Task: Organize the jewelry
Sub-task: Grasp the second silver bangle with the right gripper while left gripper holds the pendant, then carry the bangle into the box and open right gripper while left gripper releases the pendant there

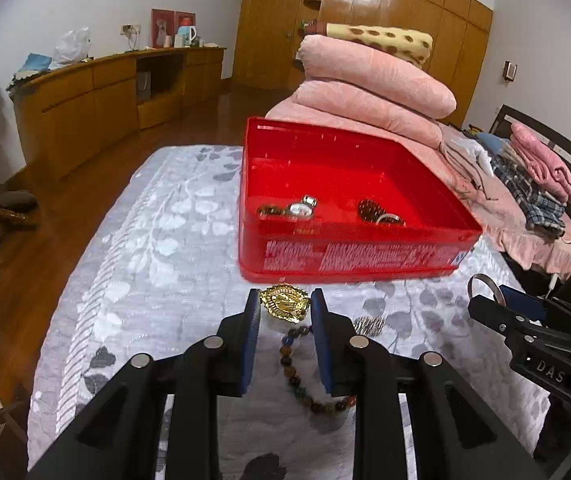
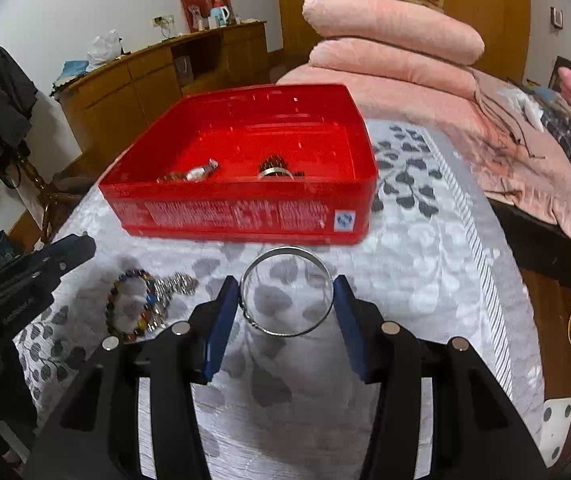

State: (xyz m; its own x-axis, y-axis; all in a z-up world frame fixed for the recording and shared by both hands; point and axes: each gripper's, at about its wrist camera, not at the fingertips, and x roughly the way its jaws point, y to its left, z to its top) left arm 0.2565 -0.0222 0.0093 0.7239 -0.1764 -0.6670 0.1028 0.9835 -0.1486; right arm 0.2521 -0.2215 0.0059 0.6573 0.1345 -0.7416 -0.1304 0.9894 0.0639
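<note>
Pinching a gold brooch (image 1: pixel 284 303) between its blue pads, the left gripper (image 1: pixel 284 308) is holding the piece just short of the near wall of the red box (image 1: pixel 349 258), above the grey leaf-patterned bedspread (image 1: pixel 157 240). The right gripper (image 2: pixel 286 292) is clamping a thin silver bangle (image 2: pixel 286 291) across its width, the ring lying roughly flat between the two fingers and sitting just in front of the box's labelled side (image 2: pixel 237 216). In the left wrist view the same bangle (image 1: pixel 485 286) is peeking out of the right gripper (image 1: pixel 497 304) at the right edge.

Lying on the bedspread under and behind the left gripper's fingers is a multicoloured bead bracelet (image 1: pixel 305 376), and just beside it a small silver chain piece (image 1: pixel 369 325); the right wrist view is showing both near each other, bracelet (image 2: pixel 131 306) and chain (image 2: pixel 175 285), to the left of the right gripper.

Sitting inside the box are a silver watch (image 1: pixel 299 209) toward the left and a dark beaded bracelet with a silver ring (image 1: pixel 379 213) nearer the middle. Pink folded quilts (image 1: pixel 373 84) are stacking up beyond the box
</note>
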